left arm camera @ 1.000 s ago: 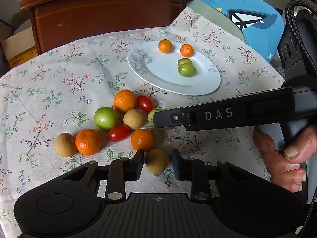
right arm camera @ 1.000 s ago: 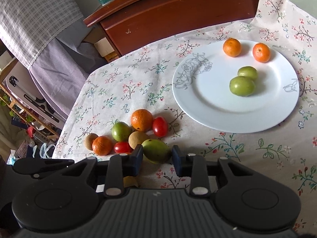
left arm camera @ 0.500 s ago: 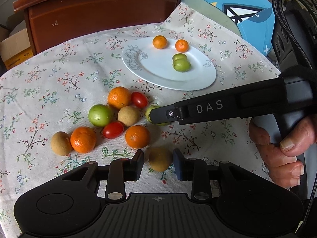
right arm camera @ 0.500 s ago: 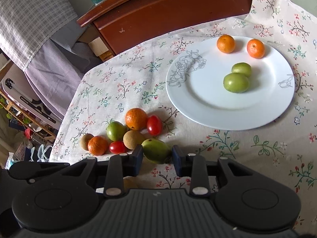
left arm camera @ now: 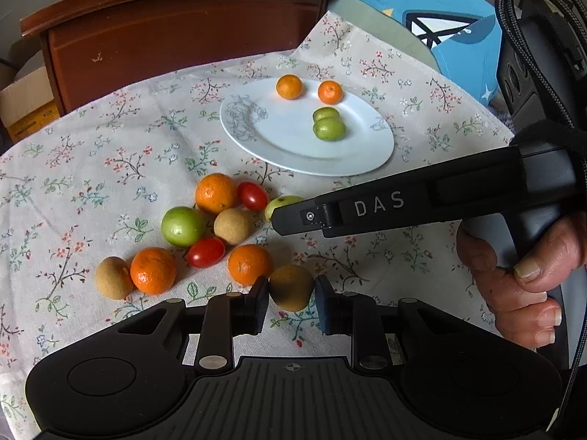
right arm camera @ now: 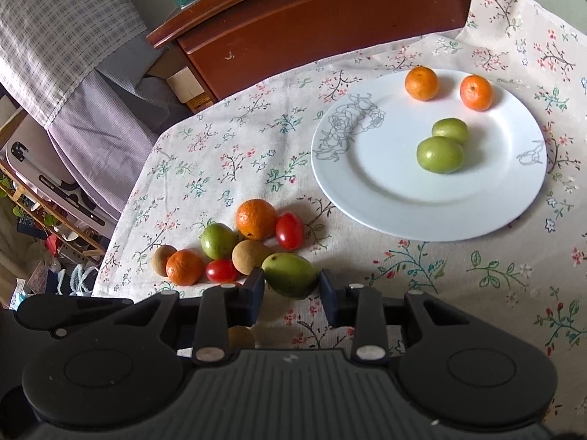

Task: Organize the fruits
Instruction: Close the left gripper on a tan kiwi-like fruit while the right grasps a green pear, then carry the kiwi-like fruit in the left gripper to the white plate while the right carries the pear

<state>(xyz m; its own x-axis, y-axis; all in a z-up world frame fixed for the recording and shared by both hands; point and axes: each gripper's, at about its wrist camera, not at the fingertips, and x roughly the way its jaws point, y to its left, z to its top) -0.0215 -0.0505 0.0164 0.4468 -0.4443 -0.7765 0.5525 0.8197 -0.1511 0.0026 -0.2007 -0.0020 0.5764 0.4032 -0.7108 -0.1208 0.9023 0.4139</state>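
Green mango-like fruit (right arm camera: pixel 290 274) sat between right gripper (right arm camera: pixel 291 293) pads, lifted off cloth versus second earlier, shadow beneath; jaws narrowed onto it, contact appeared made on both sides; brown longan-like fruit (left arm camera: pixel 291 287) likewise sat between left gripper (left arm camera: pixel 290 295) pads, gap smaller than before (firm grip unclear); both picks likely under way toward white plate (right arm camera: pixel 370 198), already holding two oranges, two green fruits; fruit undersides hidden; right gripper body covered part of pile in left view.

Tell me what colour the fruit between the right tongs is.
Green fruit, clearest in the right wrist view.
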